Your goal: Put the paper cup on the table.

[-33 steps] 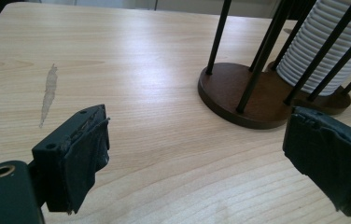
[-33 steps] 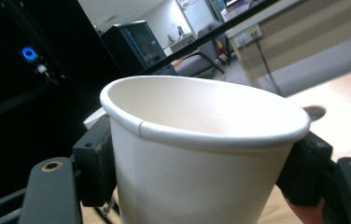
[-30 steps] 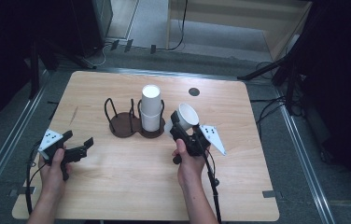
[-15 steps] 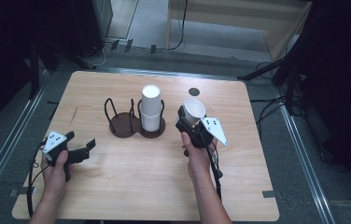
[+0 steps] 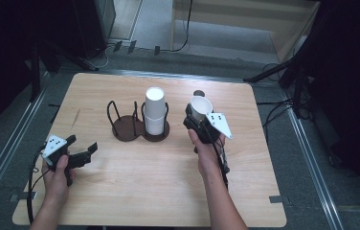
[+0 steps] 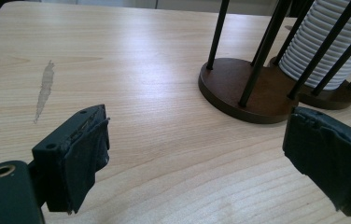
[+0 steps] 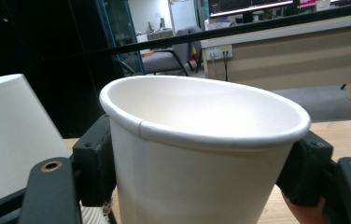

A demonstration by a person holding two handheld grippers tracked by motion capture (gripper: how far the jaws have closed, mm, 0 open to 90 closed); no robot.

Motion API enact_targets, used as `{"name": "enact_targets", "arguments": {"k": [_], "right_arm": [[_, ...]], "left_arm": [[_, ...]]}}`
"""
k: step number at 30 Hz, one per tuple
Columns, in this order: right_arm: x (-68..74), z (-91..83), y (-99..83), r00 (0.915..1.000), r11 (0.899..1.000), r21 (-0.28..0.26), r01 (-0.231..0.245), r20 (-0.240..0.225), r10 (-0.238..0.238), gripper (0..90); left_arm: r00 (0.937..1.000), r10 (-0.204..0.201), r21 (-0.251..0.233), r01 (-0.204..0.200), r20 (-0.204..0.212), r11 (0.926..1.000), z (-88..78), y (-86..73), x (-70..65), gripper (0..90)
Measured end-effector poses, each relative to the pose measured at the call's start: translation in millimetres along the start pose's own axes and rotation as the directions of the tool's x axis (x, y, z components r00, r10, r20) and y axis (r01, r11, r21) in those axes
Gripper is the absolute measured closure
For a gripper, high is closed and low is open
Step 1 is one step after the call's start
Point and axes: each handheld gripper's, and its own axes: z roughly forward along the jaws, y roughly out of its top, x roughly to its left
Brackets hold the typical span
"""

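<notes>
My right gripper is shut on a white paper cup, held mouth-up above the table, right of the cup rack. In the right gripper view the cup sits squeezed between both black pads. A stack of white cups stands upside down in the right bay of a dark wire rack; the left bay is empty. At the table's left front my left gripper rests open, jaws wide with nothing between them, facing the rack base and the ribbed stack.
The wooden table has a pale smear at its left and a small dark round hole near the far edge. Cables trail from both grippers. Dark floor and metal rails surround the table.
The right gripper has carried the cup to the right, away from the rack and stack. The left gripper has stayed where it was.
</notes>
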Motion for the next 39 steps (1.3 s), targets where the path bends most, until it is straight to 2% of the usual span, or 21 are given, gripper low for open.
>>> {"name": "enact_targets", "arguments": {"k": [3,5,11,14,20,22,25,28,33,39], "right_arm": [[-6.2,7.4,-1.8,0.9997,1.0,0.004,-0.02,0.014,0.02,26.8],[-10.0,12.1,-3.4,0.9997,1.0,0.01,-0.012,0.024,0.011,26.8],[-16.4,26.0,-8.6,0.9974,0.998,0.022,0.064,0.032,-0.065,26.5],[-19.2,30.1,-9.3,0.9972,0.998,0.023,0.066,0.033,-0.067,26.1],[-33.1,47.2,-13.2,0.9965,0.998,0.053,0.039,0.071,-0.043,26.1],[-34.6,49.3,-13.9,0.9959,0.997,0.056,0.054,0.07,-0.058,26.3],[-37.7,57.3,-17.0,0.9911,0.992,0.076,0.105,0.074,-0.111,26.4],[-41.6,61.8,-19.6,0.9878,0.989,0.09,0.118,0.092,-0.126,26.5],[-47.0,65.3,-25.3,0.9862,0.987,0.111,0.117,0.104,-0.129,26.3],[-50.0,66.8,-31.7,0.9865,0.987,0.137,0.08,0.131,-0.098,25.8]], "left_arm": [[1.0,-0.003,-0.001,0.003,0.003,1.0,-0.2,-0.1,0.6,7.8],[1.0,-0.004,0.0,0.004,0.005,1.0,-0.2,-0.1,0.7,7.8],[0.9999,-0.008,0.0,0.008,0.008,1.0,-0.2,-0.2,0.6,7.8],[0.9999,-0.011,0.0,0.011,0.01,0.9999,-0.2,-0.2,1.0,7.8],[0.9998,-0.017,-0.002,0.017,0.007,0.9998,-0.1,-0.2,1.1,7.8],[0.9998,-0.019,-0.003,0.019,0.008,0.9998,-0.1,-0.2,1.2,7.8],[0.9998,-0.02,-0.002,0.02,0.009,0.9998,0.1,0.0,1.3,7.8],[0.9998,-0.019,-0.002,0.019,0.01,0.9998,0.2,0.0,1.1,7.8],[0.9997,-0.019,-0.002,0.019,0.012,0.9998,0.2,0.0,1.3,7.8],[0.9997,-0.019,-0.003,0.019,0.012,0.9998,0.2,-0.1,1.2,7.8]]}}
